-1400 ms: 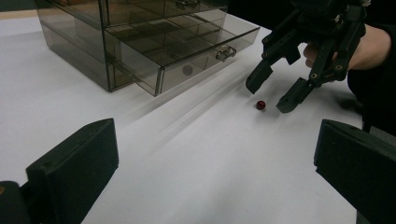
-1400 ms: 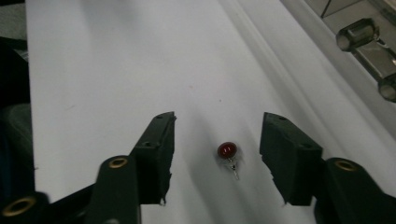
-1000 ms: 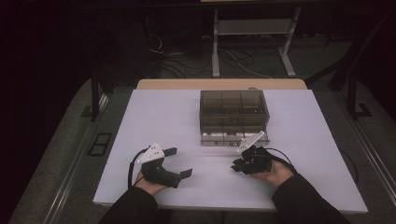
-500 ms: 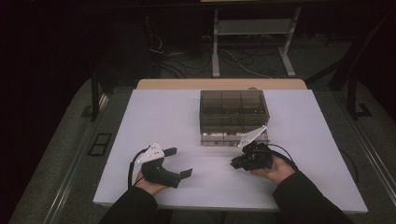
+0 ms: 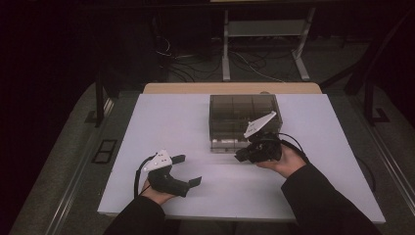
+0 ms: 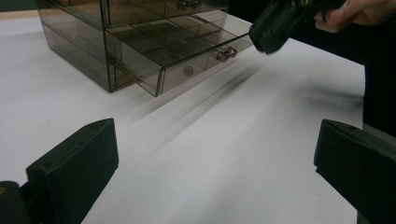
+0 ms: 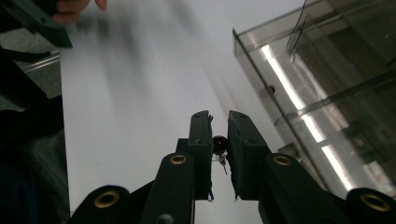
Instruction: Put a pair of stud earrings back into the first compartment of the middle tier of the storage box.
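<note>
A smoky clear drawer box (image 5: 242, 115) stands on the white table (image 5: 171, 122), its lowest drawer (image 6: 187, 51) pulled out toward me. My right gripper (image 5: 240, 156) hangs in the air just in front of that drawer, tips pointing left. In the right gripper view its jaws (image 7: 219, 126) are shut on a small dark bead with a thin metal pin (image 7: 219, 143), with the box (image 7: 327, 93) to the right. My left gripper (image 5: 190, 170) rests on the table at the near left, open and with nothing in it (image 6: 215, 163). The right gripper (image 6: 275, 28) shows by the drawer front.
The table's near edge runs just behind both forearms. A metal stand (image 5: 264, 44) and cables lie on the dark floor beyond the table. Bare white surface lies between the two grippers and left of the box.
My right gripper has lifted off the table and moved up toward the box's front, still shut. The left gripper has stayed where it was.
</note>
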The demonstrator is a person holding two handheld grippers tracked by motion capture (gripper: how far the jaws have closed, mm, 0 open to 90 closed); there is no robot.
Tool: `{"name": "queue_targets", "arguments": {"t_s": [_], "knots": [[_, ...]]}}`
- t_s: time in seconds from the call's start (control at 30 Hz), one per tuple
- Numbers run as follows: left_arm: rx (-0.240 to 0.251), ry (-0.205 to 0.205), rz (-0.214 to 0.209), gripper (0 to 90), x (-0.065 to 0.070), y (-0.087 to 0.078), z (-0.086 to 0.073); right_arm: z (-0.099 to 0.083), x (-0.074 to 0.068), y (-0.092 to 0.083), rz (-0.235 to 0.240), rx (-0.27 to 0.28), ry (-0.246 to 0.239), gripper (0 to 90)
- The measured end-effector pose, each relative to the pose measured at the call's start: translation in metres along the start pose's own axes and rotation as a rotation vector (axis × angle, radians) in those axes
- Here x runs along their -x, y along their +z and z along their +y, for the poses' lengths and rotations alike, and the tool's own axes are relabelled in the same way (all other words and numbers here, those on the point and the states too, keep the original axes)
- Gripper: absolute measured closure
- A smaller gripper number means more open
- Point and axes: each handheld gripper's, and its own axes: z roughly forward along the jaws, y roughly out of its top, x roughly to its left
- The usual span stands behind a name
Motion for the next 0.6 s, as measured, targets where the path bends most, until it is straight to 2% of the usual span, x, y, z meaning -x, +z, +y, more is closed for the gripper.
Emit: {"name": "queue_targets", "arguments": {"t_s": [0.37, 0.6], "knots": [[0.002, 0.000, 0.000, 0.0, 0.000, 0.000, 0.000, 0.030, 0.005, -0.006, -0.008, 0.007, -0.027, 78.8], [0.001, 0.001, 0.000, 0.0, 0.000, 0.000, 0.000, 0.040, 0.008, -0.002, -0.012, 0.010, -0.028, 78.8]]}}
